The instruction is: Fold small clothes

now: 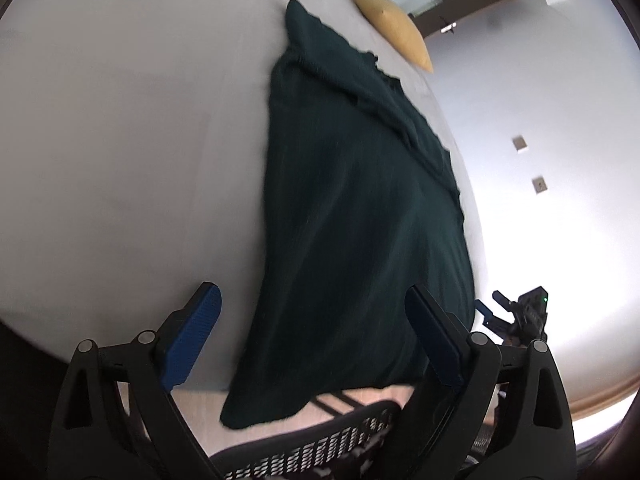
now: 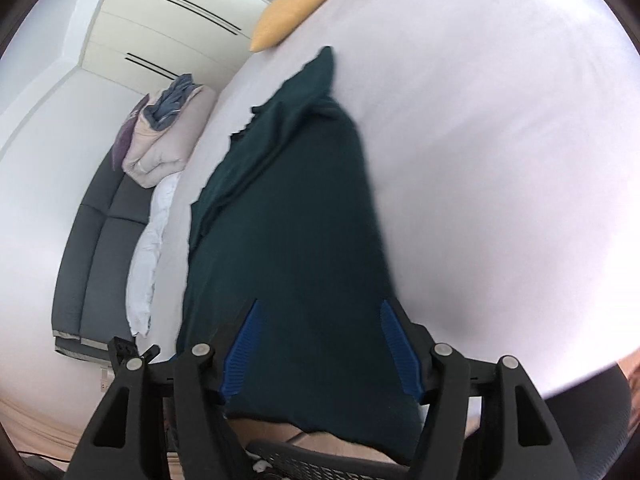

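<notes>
A dark green knit garment [image 1: 352,208] lies stretched out on the white bed [image 1: 120,140], its near end hanging over the bed's edge. My left gripper [image 1: 316,300] is open above that near end, with nothing between its blue fingers [image 1: 192,336]. The same garment fills the middle of the right wrist view [image 2: 296,220]. My right gripper [image 2: 320,312] is open and straddles the cloth near its lower end, blue fingers [image 2: 244,348] on either side. The right gripper also shows small in the left wrist view [image 1: 516,312].
A yellow cushion [image 1: 392,20] lies at the far end of the bed, seen also in the right wrist view [image 2: 292,12]. A black mesh chair [image 1: 320,440] is below the bed's edge. A grey sofa [image 2: 96,240] with a folded duvet [image 2: 168,136] stands at left.
</notes>
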`<state>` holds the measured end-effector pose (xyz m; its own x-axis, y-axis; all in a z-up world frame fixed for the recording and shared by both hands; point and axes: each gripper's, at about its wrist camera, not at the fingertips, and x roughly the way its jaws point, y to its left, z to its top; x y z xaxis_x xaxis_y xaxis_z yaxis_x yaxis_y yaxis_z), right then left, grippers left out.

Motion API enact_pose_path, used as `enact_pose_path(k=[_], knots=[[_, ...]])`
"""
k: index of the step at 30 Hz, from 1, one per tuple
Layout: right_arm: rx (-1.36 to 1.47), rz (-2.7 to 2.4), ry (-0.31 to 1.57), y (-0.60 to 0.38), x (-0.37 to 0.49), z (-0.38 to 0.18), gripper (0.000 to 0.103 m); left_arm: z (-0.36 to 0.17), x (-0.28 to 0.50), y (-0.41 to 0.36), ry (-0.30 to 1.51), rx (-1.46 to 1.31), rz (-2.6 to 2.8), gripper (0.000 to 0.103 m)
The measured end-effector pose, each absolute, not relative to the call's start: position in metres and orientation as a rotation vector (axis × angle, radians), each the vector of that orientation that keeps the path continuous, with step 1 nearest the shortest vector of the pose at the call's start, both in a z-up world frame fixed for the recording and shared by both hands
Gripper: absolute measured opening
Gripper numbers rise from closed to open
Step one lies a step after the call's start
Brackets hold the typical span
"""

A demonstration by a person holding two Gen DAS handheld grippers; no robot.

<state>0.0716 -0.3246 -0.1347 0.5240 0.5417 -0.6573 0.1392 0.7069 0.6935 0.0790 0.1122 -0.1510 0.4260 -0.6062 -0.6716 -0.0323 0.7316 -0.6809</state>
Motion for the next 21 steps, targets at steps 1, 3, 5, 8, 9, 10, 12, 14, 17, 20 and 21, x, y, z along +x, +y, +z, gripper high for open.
enact_pose_path(k=[1,3,5,8,9,10,12,14,17,20,21], knots=[[0.770,0.257,1.029,-0.327,0.067,-0.138,0.066,-0.152,0.080,0.113,1.090,-0.688,-0.398,0.093],[0.775,0.257,1.045,-0.329,0.061,-0.145,0.066,-0.153,0.078,0.112,1.095,-0.690,-0.400,0.092],[0.768,0.270,1.052,-0.329,0.054,-0.145,0.066,-0.155,0.074,0.112,1.104,-0.686,-0.403,0.092],[0.757,0.281,1.071,-0.327,0.050,-0.147,0.066,-0.156,0.077,0.107,1.125,-0.660,-0.415,0.092],[0.756,0.282,1.078,-0.327,0.049,-0.148,0.066,-0.157,0.076,0.105,1.130,-0.650,-0.420,0.092],[0.758,0.283,1.082,-0.328,0.047,-0.149,0.066,-0.157,0.076,0.104,1.133,-0.648,-0.425,0.092],[0.767,0.287,1.089,-0.329,0.045,-0.151,0.066,-0.159,0.075,0.102,1.142,-0.653,-0.438,0.092],[0.772,0.293,1.097,-0.328,0.043,-0.152,0.066,-0.160,0.073,0.101,1.150,-0.654,-0.455,0.090],[0.772,0.301,1.108,-0.327,0.040,-0.154,0.066,-0.165,0.069,0.097,1.175,-0.654,-0.480,0.083],[0.791,0.300,1.110,-0.329,0.039,-0.158,0.066,-0.171,0.065,0.100,1.182,-0.684,-0.487,0.074],[0.794,0.301,1.106,-0.329,0.038,-0.158,0.066,-0.172,0.064,0.103,1.181,-0.703,-0.486,0.071]])
